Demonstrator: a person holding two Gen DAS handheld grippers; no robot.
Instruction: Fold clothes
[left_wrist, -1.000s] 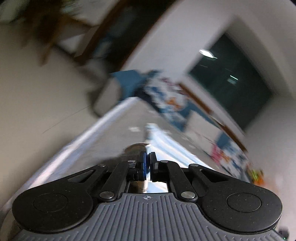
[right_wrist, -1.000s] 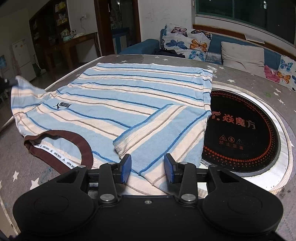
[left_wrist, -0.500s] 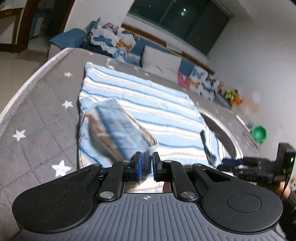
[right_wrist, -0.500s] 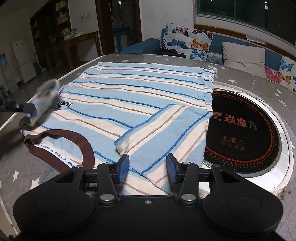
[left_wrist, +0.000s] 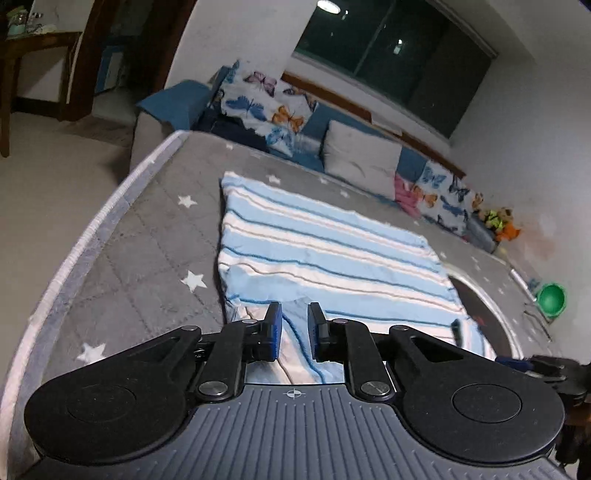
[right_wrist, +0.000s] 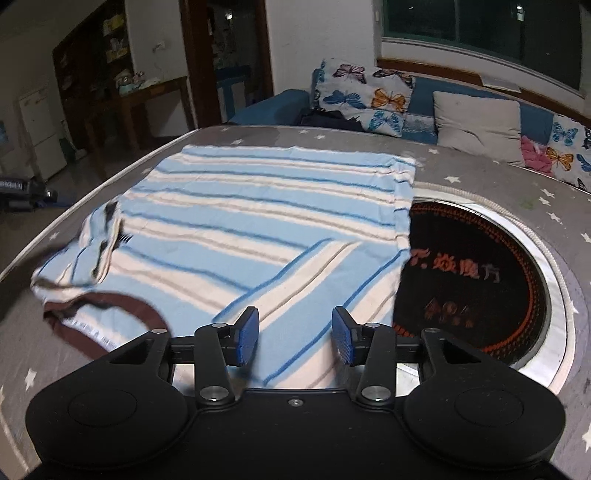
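Striped shirt spread flat on table, both sleeves folded inward, right edge overlapping round black hotplate. Left gripper jaws slightly parted, empty; right gripper jaws open, empty. Best: smooth sleeves before folding lengthwise.

Your grey star-printed quilted table cover
A light-blue, white-striped knit T-shirt lies flat mid-frame; a round black cooktop sits right.

Soft knit shirt on quilted cloth cover
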